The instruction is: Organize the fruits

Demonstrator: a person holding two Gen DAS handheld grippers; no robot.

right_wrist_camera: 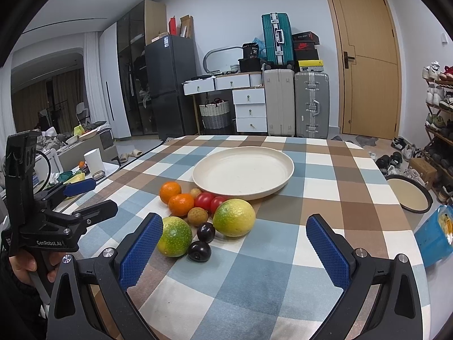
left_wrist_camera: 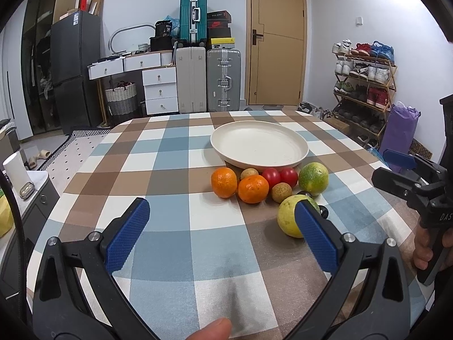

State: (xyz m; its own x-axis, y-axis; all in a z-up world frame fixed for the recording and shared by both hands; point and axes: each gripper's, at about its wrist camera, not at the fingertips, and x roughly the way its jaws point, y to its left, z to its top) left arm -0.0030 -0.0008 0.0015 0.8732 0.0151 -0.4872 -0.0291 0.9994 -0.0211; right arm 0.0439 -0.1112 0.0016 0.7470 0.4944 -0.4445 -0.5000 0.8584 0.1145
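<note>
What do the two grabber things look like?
Both match. The left gripper and the right gripper have black plastic arms with silver screws and bumpy blue pads on the fingers. The left one has white "GenRobot.AI" lettering and a black cable. A bare hand holds its black handle.

yellow-green fruit (left_wrist_camera: 288,218) partly behind pad, dark plums (left_wrist_camera: 324,212) mostly hidden

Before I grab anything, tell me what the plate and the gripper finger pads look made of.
Plate: cream, matte and slightly speckled with a thin rim; probably plastic or fiber composite, though ceramic can't be excluded. Finger pads: blue with a knurled diamond texture, likely rubber or soft plastic, mounted on black plastic arms.
</note>
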